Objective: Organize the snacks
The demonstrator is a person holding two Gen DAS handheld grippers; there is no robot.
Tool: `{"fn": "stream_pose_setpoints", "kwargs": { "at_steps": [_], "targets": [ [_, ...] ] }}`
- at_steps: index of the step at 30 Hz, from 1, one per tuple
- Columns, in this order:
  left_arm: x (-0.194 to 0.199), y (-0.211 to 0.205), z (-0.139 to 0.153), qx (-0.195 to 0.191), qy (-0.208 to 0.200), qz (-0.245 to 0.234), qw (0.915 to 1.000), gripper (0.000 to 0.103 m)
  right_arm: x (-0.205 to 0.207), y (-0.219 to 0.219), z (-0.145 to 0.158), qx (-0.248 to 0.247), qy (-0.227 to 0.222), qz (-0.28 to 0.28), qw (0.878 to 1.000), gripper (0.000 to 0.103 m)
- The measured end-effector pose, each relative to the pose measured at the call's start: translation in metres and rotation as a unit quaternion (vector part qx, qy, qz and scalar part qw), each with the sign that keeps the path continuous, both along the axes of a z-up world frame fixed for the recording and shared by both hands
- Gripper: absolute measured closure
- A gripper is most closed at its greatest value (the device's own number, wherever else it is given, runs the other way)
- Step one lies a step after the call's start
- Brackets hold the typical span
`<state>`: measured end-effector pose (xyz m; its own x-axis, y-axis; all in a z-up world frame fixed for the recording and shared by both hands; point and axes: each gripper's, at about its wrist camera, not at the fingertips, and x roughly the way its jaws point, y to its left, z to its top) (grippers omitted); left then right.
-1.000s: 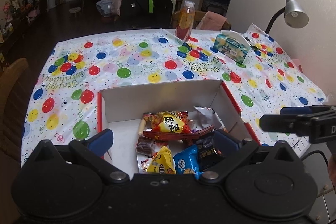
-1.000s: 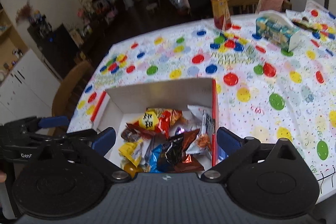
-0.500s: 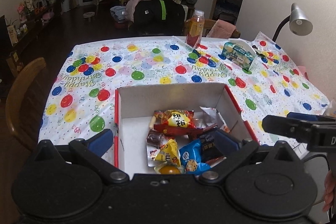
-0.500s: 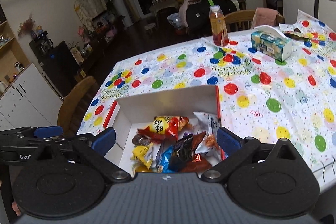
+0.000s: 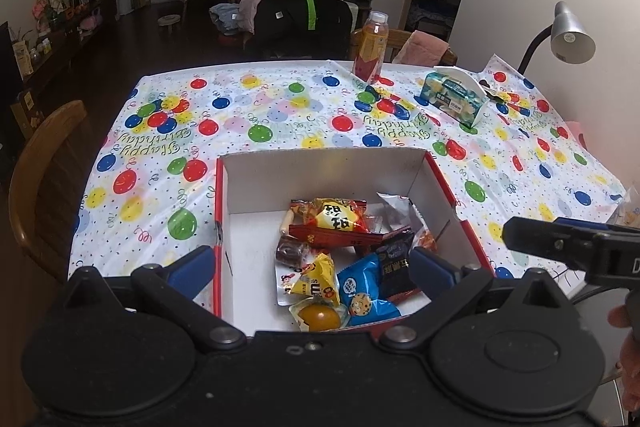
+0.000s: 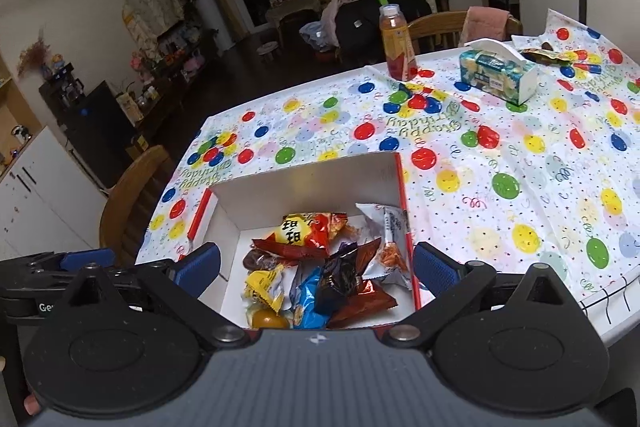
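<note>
Left claw [image 5: 310, 261] hovering released, empty, above box [image 5: 320, 163] near bench [image 5: 280, 107] front edge. Snacks [image 5: 344, 251] lying heaped inside box, toward right wall; topmost pack possibly crisps. Right claw [image 6: 316, 265] hanging spread, gripping nothing. Tissue pack [image 6: 496, 75] sitting far right.

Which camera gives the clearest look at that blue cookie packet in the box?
The left wrist view: the blue cookie packet lies face-up, its cookie picture plain. In the right wrist view darker wrappers overlap it, leaving a blue strip.
</note>
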<state>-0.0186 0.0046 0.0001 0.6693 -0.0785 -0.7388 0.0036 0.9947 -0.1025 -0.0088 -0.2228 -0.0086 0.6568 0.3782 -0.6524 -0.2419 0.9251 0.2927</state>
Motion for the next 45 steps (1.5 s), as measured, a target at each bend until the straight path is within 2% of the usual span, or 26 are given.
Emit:
{"fn": "stream_pose_setpoints", "kwargs": {
  "at_steps": [11, 20, 27, 45],
  "targets": [
    [0.001, -0.003, -0.003, -0.008, 0.005, 0.001, 1.0, 0.0, -0.001, 0.005, 0.001, -0.014, -0.013, 0.004, 1.0, 0.0],
    [-0.006, -0.001, 0.003, -0.003, -0.015, 0.013, 0.9998, 0.001, -0.002, 0.008, 0.003, -0.021, -0.022, 0.008, 0.999, 0.0],
    [-0.007, -0.001, 0.003, -0.003, -0.016, 0.013, 0.9998, 0.001, -0.008, 0.011, 0.002, -0.021, -0.019, 0.011, 1.0, 0.0],
    [-0.02, -0.003, 0.004, -0.011, -0.017, -0.013, 0.9997, 0.001, -0.026, 0.005, 0.003, -0.021, -0.019, -0.008, 1.0, 0.0]
  ]
}}
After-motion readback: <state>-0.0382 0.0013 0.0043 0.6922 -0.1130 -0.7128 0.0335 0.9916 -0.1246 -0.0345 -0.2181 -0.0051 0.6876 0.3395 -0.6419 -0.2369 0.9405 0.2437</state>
